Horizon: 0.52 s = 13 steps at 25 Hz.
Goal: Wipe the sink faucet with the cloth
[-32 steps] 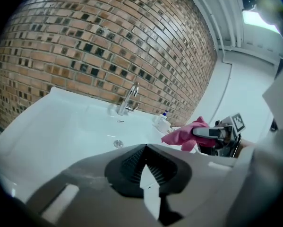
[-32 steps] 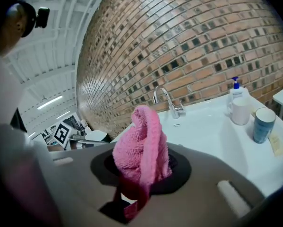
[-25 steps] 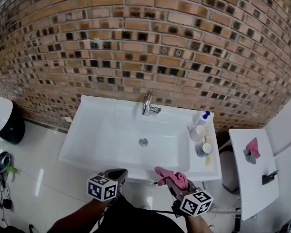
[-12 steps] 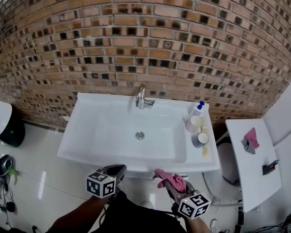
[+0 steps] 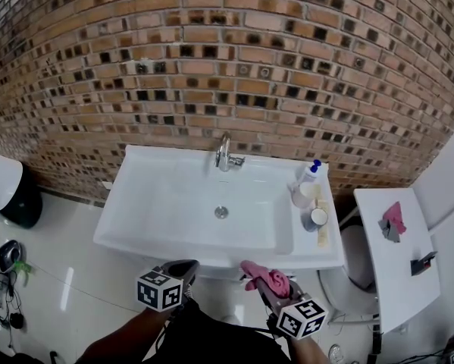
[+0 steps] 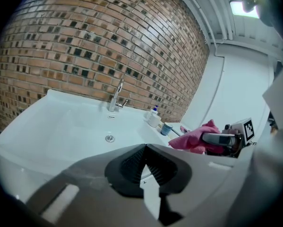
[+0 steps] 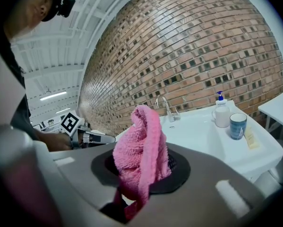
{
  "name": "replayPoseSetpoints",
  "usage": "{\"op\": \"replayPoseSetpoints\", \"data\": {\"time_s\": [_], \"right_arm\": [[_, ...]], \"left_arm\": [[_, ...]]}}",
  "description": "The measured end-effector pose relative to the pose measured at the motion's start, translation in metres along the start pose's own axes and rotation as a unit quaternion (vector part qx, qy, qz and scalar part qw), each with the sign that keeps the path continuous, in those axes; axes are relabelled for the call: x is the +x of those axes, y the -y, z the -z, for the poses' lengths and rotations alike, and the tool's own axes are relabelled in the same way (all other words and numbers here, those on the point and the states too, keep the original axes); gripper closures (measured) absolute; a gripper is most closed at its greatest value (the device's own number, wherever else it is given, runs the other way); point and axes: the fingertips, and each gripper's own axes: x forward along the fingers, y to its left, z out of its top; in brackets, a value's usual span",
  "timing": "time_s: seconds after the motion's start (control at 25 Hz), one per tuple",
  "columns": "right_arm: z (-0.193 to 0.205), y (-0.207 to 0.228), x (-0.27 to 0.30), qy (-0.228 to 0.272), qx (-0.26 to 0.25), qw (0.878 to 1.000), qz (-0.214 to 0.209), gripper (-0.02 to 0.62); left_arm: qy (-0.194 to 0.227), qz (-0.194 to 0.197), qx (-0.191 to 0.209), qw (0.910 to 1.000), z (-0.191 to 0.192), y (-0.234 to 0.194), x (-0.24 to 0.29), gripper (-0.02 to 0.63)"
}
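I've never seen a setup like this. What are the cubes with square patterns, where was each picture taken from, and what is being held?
A person holds a two-jaw hand tool in each hand; the patterned cubes are part of them. The head view looks down from the person's head; each gripper view looks along one tool's jaws. The left gripper is shut and empty. The right gripper clamps a pink cloth. Ahead is a white sink with a faucet, a soap bottle and a cup on its rim.

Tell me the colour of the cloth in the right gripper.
Pink. The cloth shows best in the right gripper view, bunched up between the jaws.
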Motion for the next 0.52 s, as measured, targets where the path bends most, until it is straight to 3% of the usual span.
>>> {"op": "replayPoseSetpoints", "data": {"time_s": [0.52], "right_arm": [[0.0031,-0.0025,0.0080,-0.011,-0.004,1.000,0.003,0.495]], "left_arm": [[-0.003,-0.002,-0.006,1.0000,0.0078,-0.0025,-0.0079,0.600]]}}
